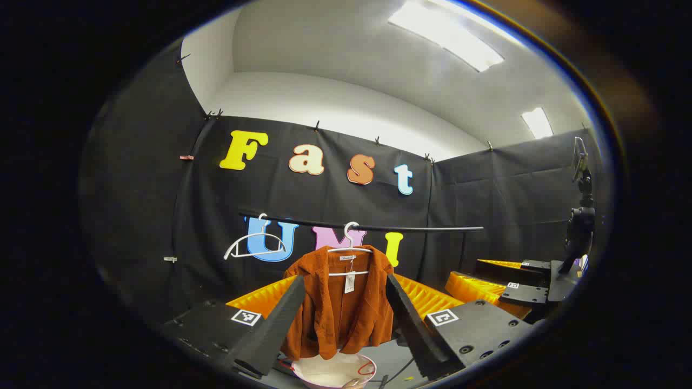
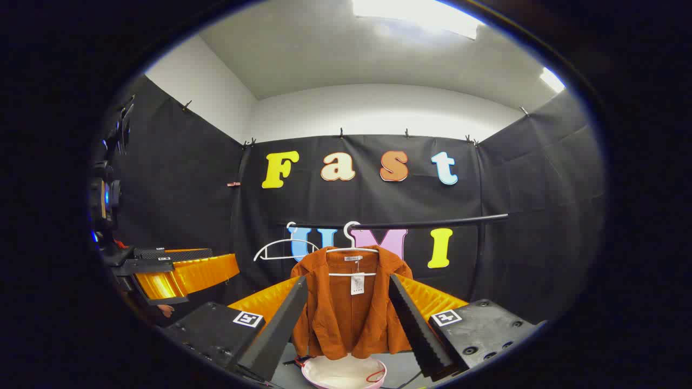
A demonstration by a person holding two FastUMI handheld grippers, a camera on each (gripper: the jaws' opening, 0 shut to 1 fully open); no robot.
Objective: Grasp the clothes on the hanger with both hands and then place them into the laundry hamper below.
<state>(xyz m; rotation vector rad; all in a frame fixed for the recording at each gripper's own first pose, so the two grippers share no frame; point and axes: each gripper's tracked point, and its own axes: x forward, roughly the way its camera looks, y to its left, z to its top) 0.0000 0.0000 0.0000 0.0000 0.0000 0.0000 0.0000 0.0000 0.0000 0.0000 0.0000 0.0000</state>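
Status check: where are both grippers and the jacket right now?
Left gripper open, right gripper open, both short of the jacket. Jacket on its hanger above the hamper. Nothing between.

A rust-orange ribbed jacket (image 2: 350,313) is seen on a white hanger (image 2: 351,248). The hamper (image 2: 343,373) is coloured white with a pink rim.

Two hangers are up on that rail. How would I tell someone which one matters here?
Find the black rail running across the booth's back wall. Two white hangers hook over it side by side: the empty hanger and the one carrying the rust-orange jacket. That jacket has a small paper tag at its collar and hangs just above the pale hamper.
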